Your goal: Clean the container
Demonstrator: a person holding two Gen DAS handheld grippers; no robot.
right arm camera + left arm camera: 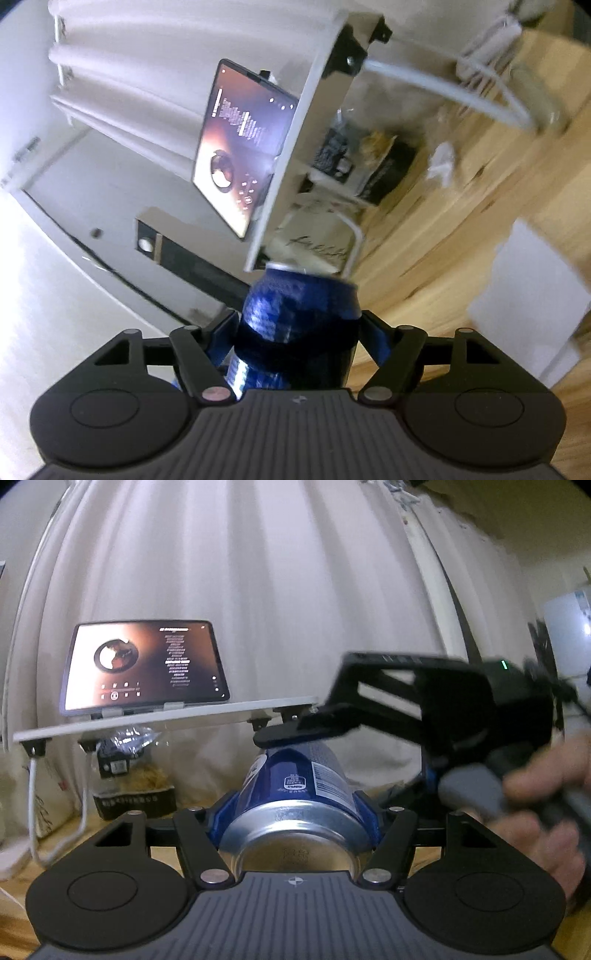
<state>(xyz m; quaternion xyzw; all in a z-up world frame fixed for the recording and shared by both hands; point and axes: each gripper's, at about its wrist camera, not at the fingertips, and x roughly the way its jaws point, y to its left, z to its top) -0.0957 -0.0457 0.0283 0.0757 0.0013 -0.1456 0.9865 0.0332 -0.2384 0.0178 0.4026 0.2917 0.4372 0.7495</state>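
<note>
**A:** Where is the can (303, 775) now?

**B:** It is up in the air, above the wooden surface (461, 221). It lies on its side. The left hand-held gripper (297, 806) is squeezed tight on it, with the shiny bottom facing back.

**A:** And the other one?

**B:** The right hand-held gripper (299, 325) comes in from the side. It has one finger on each side of the can, near the top end. I cannot tell if its pads press on the can.

**A:** So what is the good way to do this part?

**B:** I think the left one should hold the can very still. The right one should close slowly and straight. A thin can may dent or slip if it gets squeezed too hard.
</note>
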